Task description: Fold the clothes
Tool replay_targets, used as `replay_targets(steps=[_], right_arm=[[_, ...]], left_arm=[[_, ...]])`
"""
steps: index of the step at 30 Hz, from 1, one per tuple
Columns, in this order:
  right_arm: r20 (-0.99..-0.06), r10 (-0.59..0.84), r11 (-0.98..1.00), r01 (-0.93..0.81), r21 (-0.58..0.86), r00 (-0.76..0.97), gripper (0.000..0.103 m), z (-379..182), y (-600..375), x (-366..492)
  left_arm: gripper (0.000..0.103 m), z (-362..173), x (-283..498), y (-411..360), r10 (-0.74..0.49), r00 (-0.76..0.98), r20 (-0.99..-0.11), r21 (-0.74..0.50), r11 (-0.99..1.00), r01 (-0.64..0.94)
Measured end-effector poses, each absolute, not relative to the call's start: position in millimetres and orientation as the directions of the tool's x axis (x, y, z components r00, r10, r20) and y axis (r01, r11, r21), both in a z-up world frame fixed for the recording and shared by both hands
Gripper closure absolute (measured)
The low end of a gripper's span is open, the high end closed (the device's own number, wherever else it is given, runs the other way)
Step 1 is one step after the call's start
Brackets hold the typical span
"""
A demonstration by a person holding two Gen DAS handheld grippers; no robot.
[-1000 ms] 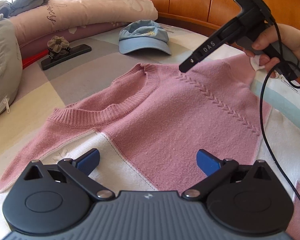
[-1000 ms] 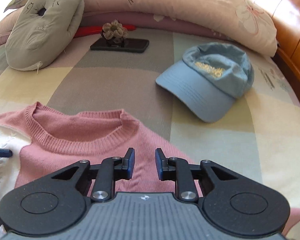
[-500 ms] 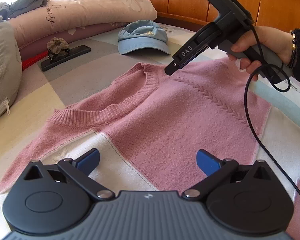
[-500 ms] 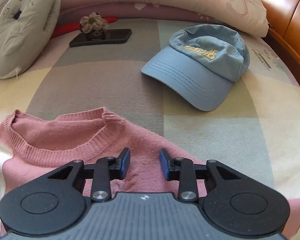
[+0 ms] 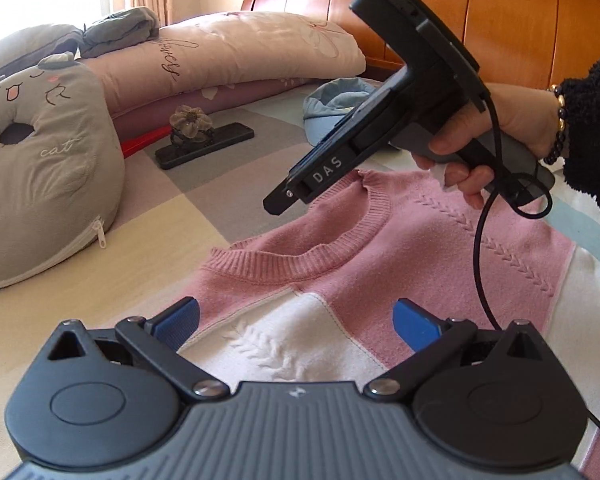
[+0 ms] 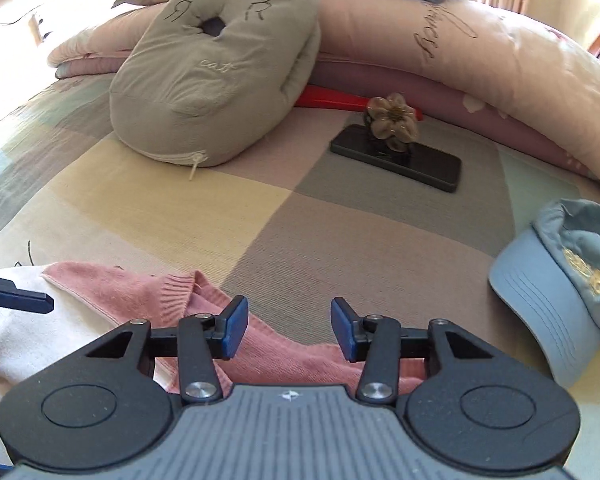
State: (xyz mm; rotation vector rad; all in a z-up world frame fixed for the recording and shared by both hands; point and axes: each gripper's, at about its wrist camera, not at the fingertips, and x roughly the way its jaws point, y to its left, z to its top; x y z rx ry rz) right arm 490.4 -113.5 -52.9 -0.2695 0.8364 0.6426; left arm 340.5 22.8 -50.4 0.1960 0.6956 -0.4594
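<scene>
Surface: bed (image 6: 340,240) with checked pastel cover | Near edge: pink and white sweater (image 5: 400,248) lying flat | Middle: black phone (image 6: 396,158) carrying a flower hair clip (image 6: 392,120) | Right: blue cap (image 6: 560,280) | Far side: grey cat cushion (image 6: 216,68), long floral pillow (image 6: 480,52)

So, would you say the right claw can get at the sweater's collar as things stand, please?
Probably yes: the right claw is open just above the pink sweater, with its ribbed collar lying uncovered right beside the fingers and nothing between them.
</scene>
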Motion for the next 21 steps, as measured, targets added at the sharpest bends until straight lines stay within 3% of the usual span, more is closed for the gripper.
replay_targets(steps=[9, 15, 16, 18, 21], right_arm=[[-0.791, 0.46, 0.648, -0.762, -0.012, 0.404, 0.05, -82.4, -59.5, 494.8], [-0.809, 0.477, 0.576, -0.817, -0.006, 0.343, 0.049, -86.9, -50.4, 483.4], [-0.81, 0.479, 0.572, -0.82, -0.005, 0.339, 0.051, -86.4, -49.6, 481.9], [-0.809, 0.479, 0.566, -0.824, -0.01, 0.339, 0.087, -84.9, -47.4, 478.7], [-0.781, 0.48, 0.587, -0.808, -0.053, 0.4, 0.094, -80.1, -45.0, 477.0]], left_arm=[[0.001, -46.7, 353.2, 59.5, -0.282, 0.7, -0.656, -0.006, 0.93, 0.368], [0.001, -47.4, 350.6, 55.0, -0.301, 0.692, -0.656, -0.01, 0.921, 0.391], [0.001, -47.4, 350.2, 53.4, -0.303, 0.692, -0.656, -0.008, 0.919, 0.395], [0.001, -47.2, 350.1, 51.3, -0.307, 0.691, -0.654, -0.006, 0.916, 0.401], [0.001, -47.1, 348.9, 49.4, -0.309, 0.693, -0.652, -0.002, 0.914, 0.405]])
